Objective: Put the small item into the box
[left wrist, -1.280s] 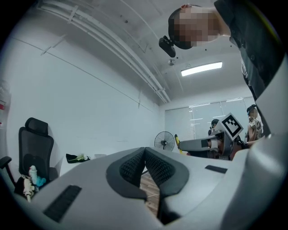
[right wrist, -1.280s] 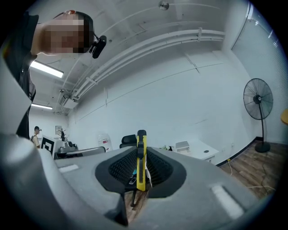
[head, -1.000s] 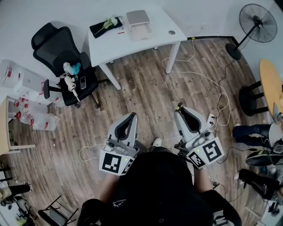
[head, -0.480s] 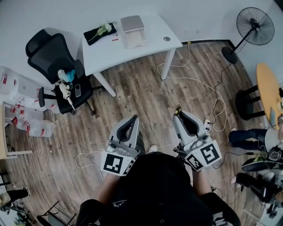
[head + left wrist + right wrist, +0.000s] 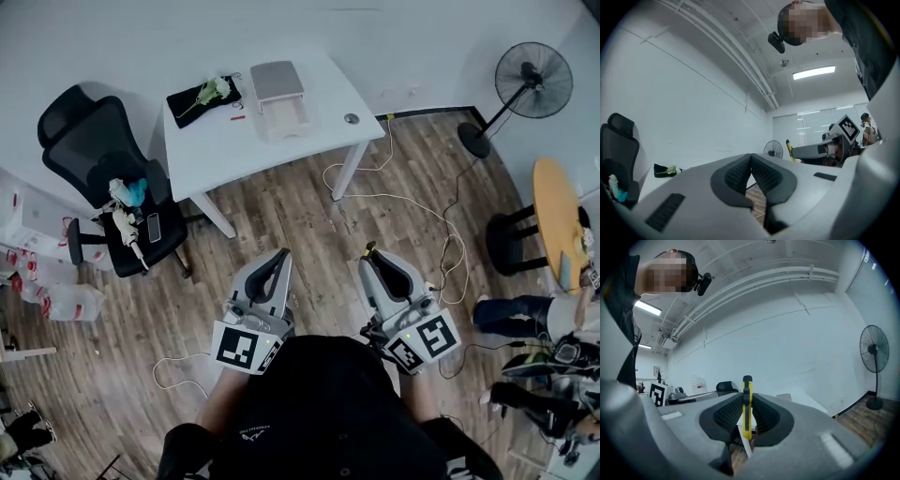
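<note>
Nearest, pinched between the pads of the right gripper [image 5: 746, 416]: a slim yellow cutter [image 5: 746, 401], long axis upright in the right gripper view, black end topmost and poking past the jaws, lower end hidden behind them. To the left, left gripper [image 5: 751, 161] clenched on nothing. Farther off, on the white table [image 5: 225, 155], the open box [image 5: 281, 108], well apart from both grippers.

- Pretty sure it's an office: white desk [image 5: 234, 141] at the far wall, black office chair [image 5: 89, 141] left of it
- pedestal fan [image 5: 530, 80] far right, cables [image 5: 441, 220] trailing over the wood floor [image 5: 281, 216]
</note>
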`<action>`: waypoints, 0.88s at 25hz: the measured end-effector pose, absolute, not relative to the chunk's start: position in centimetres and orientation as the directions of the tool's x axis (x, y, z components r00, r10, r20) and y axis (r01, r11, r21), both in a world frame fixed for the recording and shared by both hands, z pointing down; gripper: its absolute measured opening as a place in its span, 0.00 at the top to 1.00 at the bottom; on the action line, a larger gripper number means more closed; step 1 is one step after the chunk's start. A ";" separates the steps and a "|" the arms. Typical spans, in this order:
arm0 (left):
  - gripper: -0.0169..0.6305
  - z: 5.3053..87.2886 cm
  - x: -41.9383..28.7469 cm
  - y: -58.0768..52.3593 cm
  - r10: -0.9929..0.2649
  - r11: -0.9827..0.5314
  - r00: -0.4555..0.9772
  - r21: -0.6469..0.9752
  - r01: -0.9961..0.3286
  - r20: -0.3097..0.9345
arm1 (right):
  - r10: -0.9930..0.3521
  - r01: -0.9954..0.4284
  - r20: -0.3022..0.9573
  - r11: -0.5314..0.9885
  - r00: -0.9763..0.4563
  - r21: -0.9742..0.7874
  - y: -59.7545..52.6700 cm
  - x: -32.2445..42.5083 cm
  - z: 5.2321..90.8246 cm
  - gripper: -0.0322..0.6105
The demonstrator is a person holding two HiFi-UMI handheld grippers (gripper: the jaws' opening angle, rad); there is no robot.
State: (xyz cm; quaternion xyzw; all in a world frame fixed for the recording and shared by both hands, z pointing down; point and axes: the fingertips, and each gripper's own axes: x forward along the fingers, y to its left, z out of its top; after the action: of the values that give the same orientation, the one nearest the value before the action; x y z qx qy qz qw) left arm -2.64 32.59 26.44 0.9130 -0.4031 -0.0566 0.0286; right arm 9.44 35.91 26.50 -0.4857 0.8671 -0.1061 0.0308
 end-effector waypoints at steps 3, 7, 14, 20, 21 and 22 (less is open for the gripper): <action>0.97 26.3 -3.1 29.5 -0.713 -0.701 0.696 0.097 -0.706 -0.084 | -0.859 -0.847 0.050 0.490 -0.509 -0.208 32.7 8.5 26.1 0.84; 0.97 26.4 -4.6 25.6 -0.692 -0.722 0.717 0.079 -0.688 -0.081 | -0.878 -0.863 0.049 0.456 -0.476 -0.215 28.8 7.3 26.2 0.84; 0.97 26.4 -8.5 19.8 -0.688 -0.726 0.721 0.079 -0.684 -0.083 | -0.893 -0.878 0.046 0.427 -0.447 -0.217 23.4 4.6 26.4 0.84; 0.97 27.1 -9.4 17.2 -0.682 -0.731 0.729 0.101 -0.675 -0.058 | -0.894 -0.879 0.062 0.419 -0.443 -0.227 20.4 3.6 26.6 0.84; 0.97 27.2 -9.5 16.7 -0.682 -0.731 0.729 0.102 -0.675 -0.056 | -0.894 -0.878 0.065 0.419 -0.444 -0.229 19.8 3.5 26.6 0.84; 0.97 27.2 -9.6 16.3 -0.684 -0.729 0.728 0.100 -0.677 -0.056 | -0.893 -0.877 0.068 0.420 -0.446 -0.231 19.4 3.5 26.7 0.84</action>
State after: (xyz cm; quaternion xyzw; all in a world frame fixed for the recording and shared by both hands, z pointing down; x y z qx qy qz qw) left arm -9.63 16.28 27.18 0.9287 -0.3664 -0.0443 0.0362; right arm 3.49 19.36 26.67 -0.5255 0.8421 -0.1169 0.0324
